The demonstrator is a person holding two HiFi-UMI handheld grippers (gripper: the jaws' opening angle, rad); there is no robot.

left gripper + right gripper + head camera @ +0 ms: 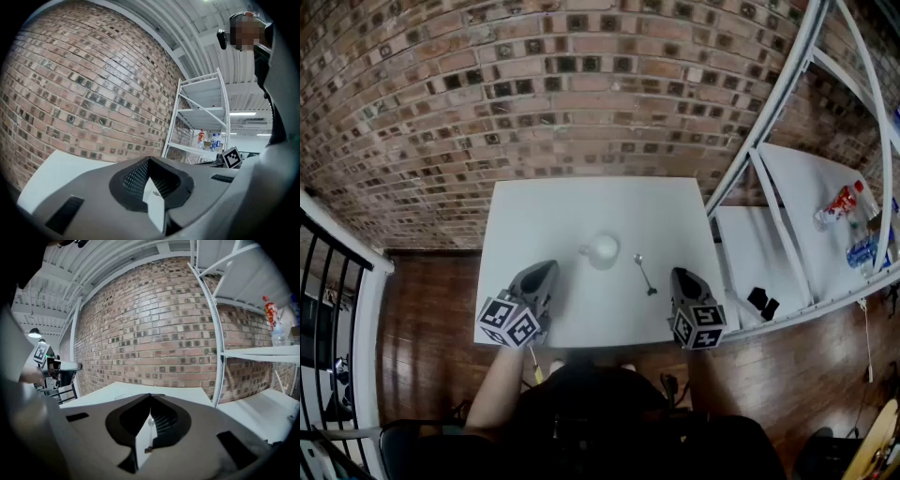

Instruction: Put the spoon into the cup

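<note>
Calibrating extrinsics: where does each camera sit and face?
Head view: on head, steeply down at table, cup, spoon; left tool, right tool, arms show.
Left gripper view: on left tool, level toward brick wall, shelf; own shut jaws.
Right gripper view: on right tool, across table to wall; own shut jaws.
Shared: table, brick wall.

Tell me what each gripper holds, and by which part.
Nothing. The left gripper and right gripper have their jaws together and empty; the spoon lies free on the table, right of the cup.

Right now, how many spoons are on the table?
1. The spoon lies on the white table right of the cup, apart from it. The cup could hide another.
</note>
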